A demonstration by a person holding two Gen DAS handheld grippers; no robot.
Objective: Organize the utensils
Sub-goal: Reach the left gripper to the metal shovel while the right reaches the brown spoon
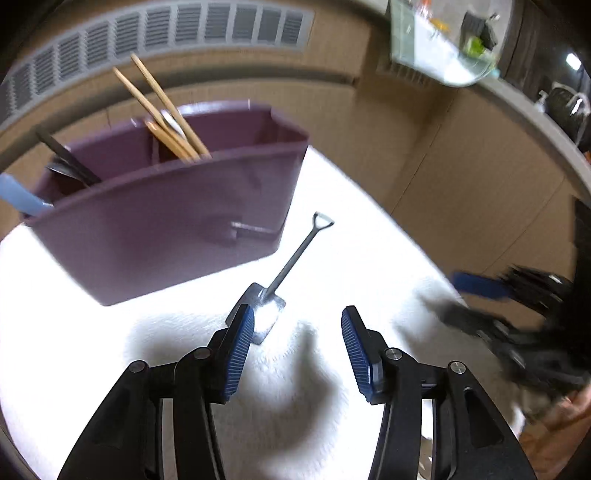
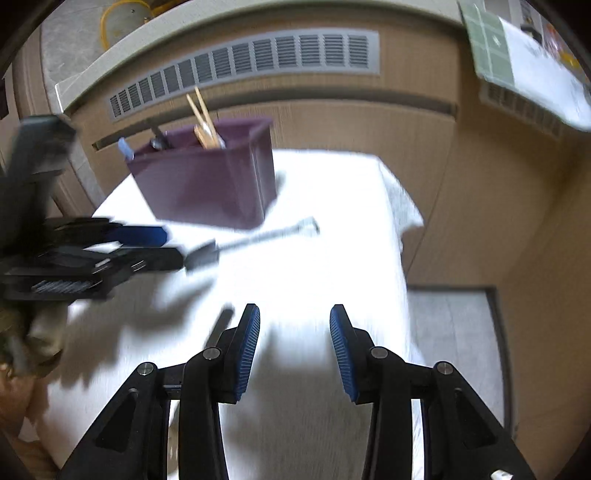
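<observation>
A shovel-shaped metal spoon [image 1: 291, 258] [image 2: 258, 238] lies on the white cloth [image 1: 369, 258] [image 2: 314, 266], in front of a purple utensil caddy [image 1: 166, 229] [image 2: 207, 188]. The caddy holds wooden chopsticks [image 1: 162, 110] [image 2: 201, 107], dark utensils and a blue-handled one. My left gripper [image 1: 297, 317] [image 2: 166, 247] is open just over the spoon's blade, with its left finger covering the blade's edge and nothing between the pads. My right gripper [image 2: 294, 314] is open over bare cloth, to the right of the spoon. It shows blurred in the left wrist view [image 1: 458, 299].
A dark, blurred slim object [image 2: 221, 323] lies by my right gripper's left finger; I cannot tell what it is. The cloth's right edge [image 2: 400, 229] drops off to the floor. A wall with a vent grille [image 1: 184, 29] [image 2: 258, 55] stands behind the caddy.
</observation>
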